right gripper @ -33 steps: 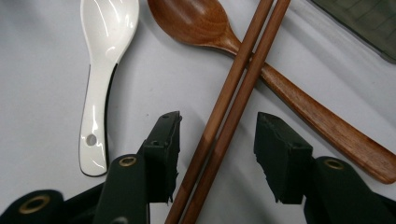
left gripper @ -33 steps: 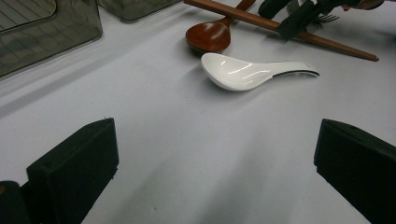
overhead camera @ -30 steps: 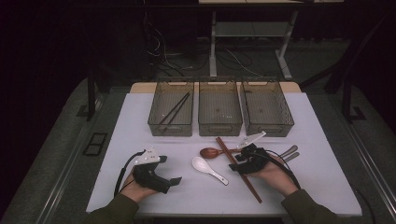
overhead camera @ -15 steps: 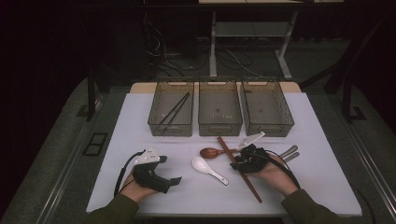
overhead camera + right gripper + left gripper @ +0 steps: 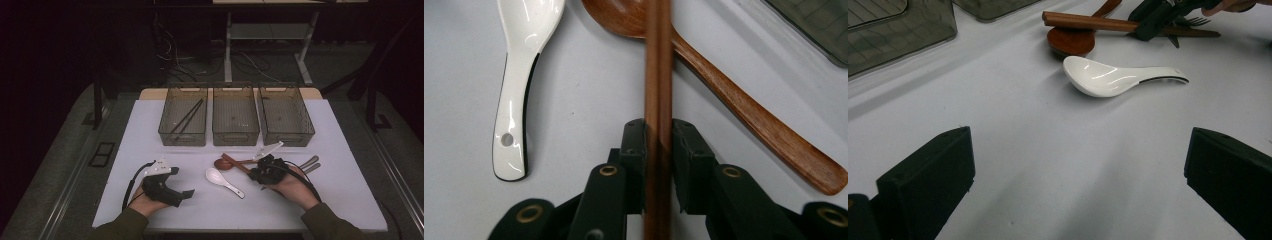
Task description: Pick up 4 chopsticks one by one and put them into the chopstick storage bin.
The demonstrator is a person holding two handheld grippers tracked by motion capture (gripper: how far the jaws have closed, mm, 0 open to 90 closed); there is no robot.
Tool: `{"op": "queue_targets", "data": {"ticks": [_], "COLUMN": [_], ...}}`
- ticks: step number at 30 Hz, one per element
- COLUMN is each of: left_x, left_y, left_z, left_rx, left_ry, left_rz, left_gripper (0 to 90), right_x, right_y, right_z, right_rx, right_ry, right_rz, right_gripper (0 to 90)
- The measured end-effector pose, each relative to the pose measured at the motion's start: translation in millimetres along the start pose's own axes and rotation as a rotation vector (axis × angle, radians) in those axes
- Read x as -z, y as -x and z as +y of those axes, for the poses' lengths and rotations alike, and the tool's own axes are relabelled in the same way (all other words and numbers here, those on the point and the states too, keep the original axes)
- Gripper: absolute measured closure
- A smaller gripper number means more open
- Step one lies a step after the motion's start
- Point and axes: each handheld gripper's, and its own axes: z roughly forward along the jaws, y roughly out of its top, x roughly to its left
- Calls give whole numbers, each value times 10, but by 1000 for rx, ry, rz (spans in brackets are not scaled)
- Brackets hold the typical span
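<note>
Right claw [image 5: 658,165] has just been closing and now clamps brown chopsticks [image 5: 658,75] lying across a wooden spoon [image 5: 744,100]; left claw [image 5: 186,194] gapes wide above the desk [image 5: 350,200].

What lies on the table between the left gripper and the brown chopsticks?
The white spoon lies there, seen in the high view and left gripper view.

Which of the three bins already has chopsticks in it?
The left bin, which holds dark chopsticks lying diagonally; the middle bin and right bin hold none.
</note>
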Motion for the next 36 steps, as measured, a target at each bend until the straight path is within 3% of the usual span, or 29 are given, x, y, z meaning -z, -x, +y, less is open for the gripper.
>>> {"op": "queue_targets", "data": {"ticks": [6,11,15,19,27,36], "left_x": [-1,2,4,3,3,4], "left_y": [0,1,-2,0,1,1], "left_z": [0,0,-1,0,0,-1], "left_rx": [2,2,1,1,1,1], "left_ry": [1,0,0,1,1,1], "left_rz": [-1,-1,-3,-3,-4,-4], "left_gripper": [0,0,0,0,0,0], "right_x": [-1,6,79,165,175,136], "right_y": [1,3,35,93,134,122], "right_z": [0,-2,0,-13,-47,-68], "right_rx": [-3,-12,-25,-43,-24,-5], "right_ry": [2,14,54,88,66,37], "right_rz": [2,16,35,43,60,64], "right_gripper": [758,639,621,659,759,784]}}
